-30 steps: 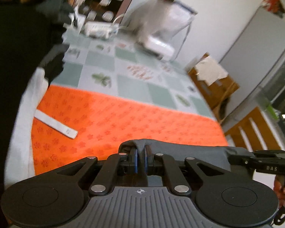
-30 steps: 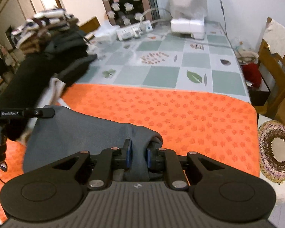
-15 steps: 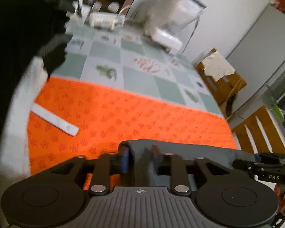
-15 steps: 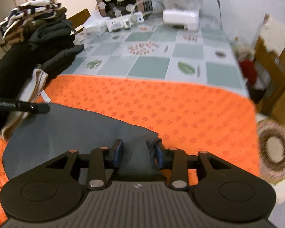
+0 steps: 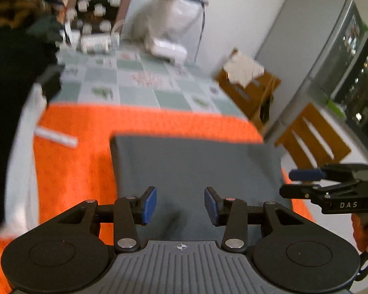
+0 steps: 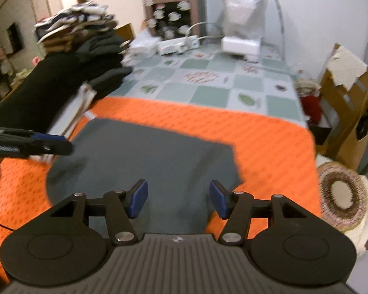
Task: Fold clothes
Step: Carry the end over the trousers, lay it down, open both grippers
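Both grippers have let go since 1 s ago | left gripper (image 5: 180, 204) and right gripper (image 6: 178, 198): jaws opening, empty | grey garment (image 5: 196, 169) flat ahead on orange cloth (image 5: 68, 171) | risk: I snag fold withdrawing.

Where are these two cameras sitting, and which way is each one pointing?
Left wrist view: rides on the left claw, looking down over its opening blue pads at the grey garment; the right claw and a hand show at right.
Right wrist view: rides on the right claw, its pads also opening, same garment; left claw at left.
Both share the garment, orange cloth, checked table.
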The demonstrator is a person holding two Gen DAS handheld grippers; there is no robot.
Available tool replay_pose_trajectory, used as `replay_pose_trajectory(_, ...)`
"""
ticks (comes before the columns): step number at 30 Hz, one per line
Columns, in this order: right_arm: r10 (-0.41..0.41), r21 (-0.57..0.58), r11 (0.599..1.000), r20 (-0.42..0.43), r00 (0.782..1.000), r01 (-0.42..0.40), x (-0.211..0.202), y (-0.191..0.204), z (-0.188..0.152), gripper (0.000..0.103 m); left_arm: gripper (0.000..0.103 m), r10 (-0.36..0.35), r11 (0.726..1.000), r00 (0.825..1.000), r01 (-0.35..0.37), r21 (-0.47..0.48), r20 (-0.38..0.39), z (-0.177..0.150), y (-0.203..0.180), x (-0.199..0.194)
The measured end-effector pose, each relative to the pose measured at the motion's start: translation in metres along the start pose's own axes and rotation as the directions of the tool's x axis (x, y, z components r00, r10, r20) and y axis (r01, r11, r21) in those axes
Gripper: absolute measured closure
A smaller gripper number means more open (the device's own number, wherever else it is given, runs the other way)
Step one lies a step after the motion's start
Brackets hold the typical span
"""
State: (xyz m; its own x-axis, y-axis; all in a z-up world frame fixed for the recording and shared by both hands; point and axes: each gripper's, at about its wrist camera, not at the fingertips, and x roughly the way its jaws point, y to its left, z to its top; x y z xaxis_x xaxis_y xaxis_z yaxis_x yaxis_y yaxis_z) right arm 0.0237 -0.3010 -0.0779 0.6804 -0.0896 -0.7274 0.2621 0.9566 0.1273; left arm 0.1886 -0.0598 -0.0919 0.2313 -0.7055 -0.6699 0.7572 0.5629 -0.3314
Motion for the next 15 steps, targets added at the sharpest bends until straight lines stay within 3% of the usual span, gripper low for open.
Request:
replay_pose_trajectory(9, -0.017, 0.004, 1.000, -0.093, 0.996, 0.017, 0.046, 0.014, -0.042, 0.035, 0.060, 0.078, 0.996, 0.995, -0.075, 0.056, -0.059, -0.025, 0.001, 0.033)
replay_pose_trajectory(15, -0.006, 0.037, 0.999, -0.091, 0.996, 0.010, 0.047, 0.008, -0.044, 0.030, 0.057, 0.068, 0.997, 0.997, -0.066, 0.042, -0.026, -0.024, 0.000, 0.024)
